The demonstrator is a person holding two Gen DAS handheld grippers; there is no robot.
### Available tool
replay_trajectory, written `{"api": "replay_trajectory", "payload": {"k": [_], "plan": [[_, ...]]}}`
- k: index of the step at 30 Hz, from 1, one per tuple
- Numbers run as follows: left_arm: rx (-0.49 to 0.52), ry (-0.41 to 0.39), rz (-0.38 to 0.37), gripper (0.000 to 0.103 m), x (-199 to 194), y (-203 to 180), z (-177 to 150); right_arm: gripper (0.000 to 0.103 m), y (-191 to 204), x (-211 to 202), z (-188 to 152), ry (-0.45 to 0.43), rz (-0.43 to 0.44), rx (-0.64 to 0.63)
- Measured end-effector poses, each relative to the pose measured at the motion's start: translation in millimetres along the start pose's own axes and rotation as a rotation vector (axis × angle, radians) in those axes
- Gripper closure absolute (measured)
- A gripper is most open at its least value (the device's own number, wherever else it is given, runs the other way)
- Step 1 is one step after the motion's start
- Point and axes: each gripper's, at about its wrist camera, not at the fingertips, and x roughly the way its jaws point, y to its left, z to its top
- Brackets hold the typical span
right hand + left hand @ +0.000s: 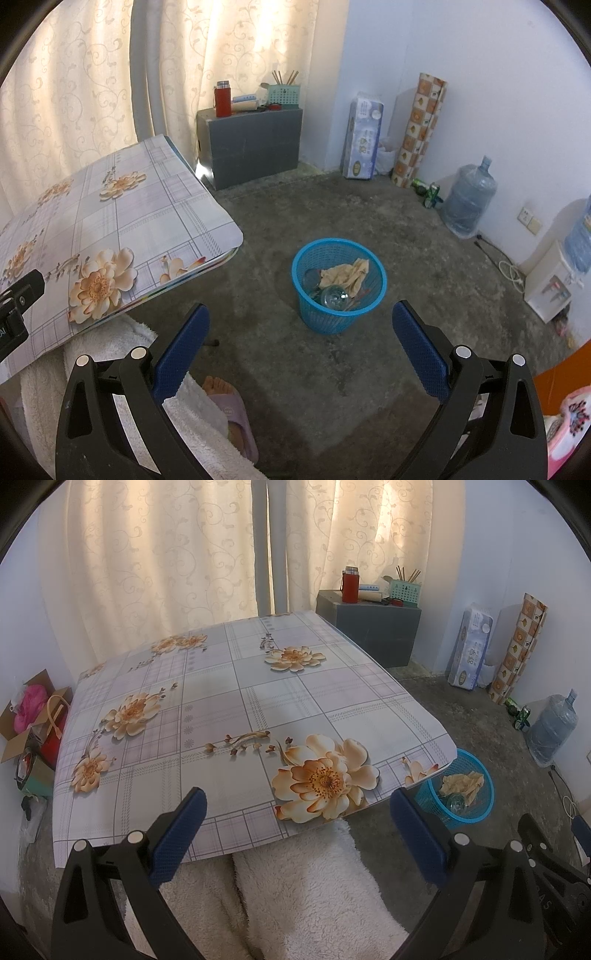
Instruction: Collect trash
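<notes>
- Basket [339,286], blue mesh, on floor just beside the table [236,686] corner; holds crumpled paper [345,275] and clear plastic
- Right gripper [301,354]: jaws spread, empty, basket straight ahead, nearer
- Left gripper [297,834]: jaws spread, empty, basket off to its right

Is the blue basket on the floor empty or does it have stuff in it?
It has stuff in it. The blue basket stands upright on the floor, holding a crumpled tan paper and something clear and shiny.
</notes>
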Motion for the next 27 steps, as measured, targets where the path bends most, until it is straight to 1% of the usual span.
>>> {"api": "replay_trajectory", "payload": {"k": [27], "plan": [[0.001,0.002,-0.001,0.006,0.2,-0.9,0.8,0.008,1.0,-3.6,2.7,0.002,0.000,-0.003]]}}
